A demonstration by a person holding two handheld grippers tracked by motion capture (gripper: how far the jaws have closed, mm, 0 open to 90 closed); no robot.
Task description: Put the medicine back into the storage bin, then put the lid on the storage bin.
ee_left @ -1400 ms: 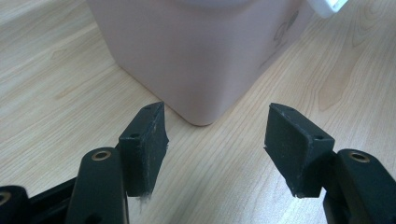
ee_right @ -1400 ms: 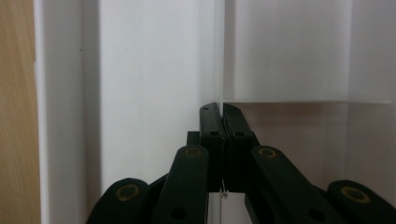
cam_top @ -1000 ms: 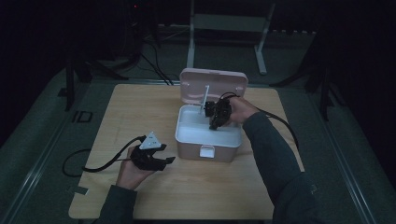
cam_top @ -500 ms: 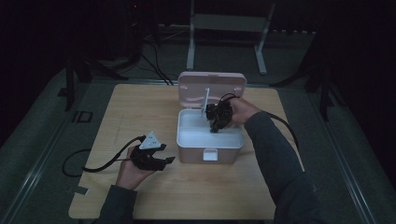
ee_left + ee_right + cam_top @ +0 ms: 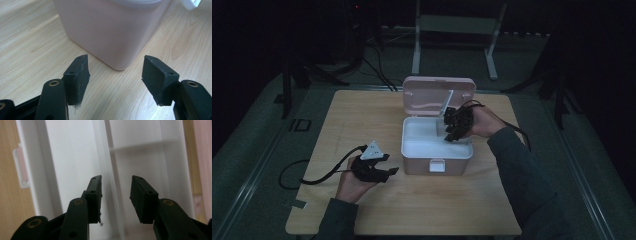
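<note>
Right gripper [image 5: 451, 131] has just opened its jaws and let go of the divider [image 5: 445, 109] in the box [image 5: 437, 150]; left gripper [image 5: 384, 170] waits open, empty.

Left hand [image 5: 352, 182] near left, low and level, left gripper [image 5: 384, 170] pointing right, jaws wide apart, nothing between. Right forearm [image 5: 517, 165] reaches in from near right; right gripper [image 5: 452, 131] angled down-left, jaws just opening, gap empty.

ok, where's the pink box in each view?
High view: pink box at table centre, lid up.
Left gripper view: its pink corner at top, beyond the open jaws.
Right gripper view: its white inside behind the jaws.
Shared landmark: the white front latch.
</note>
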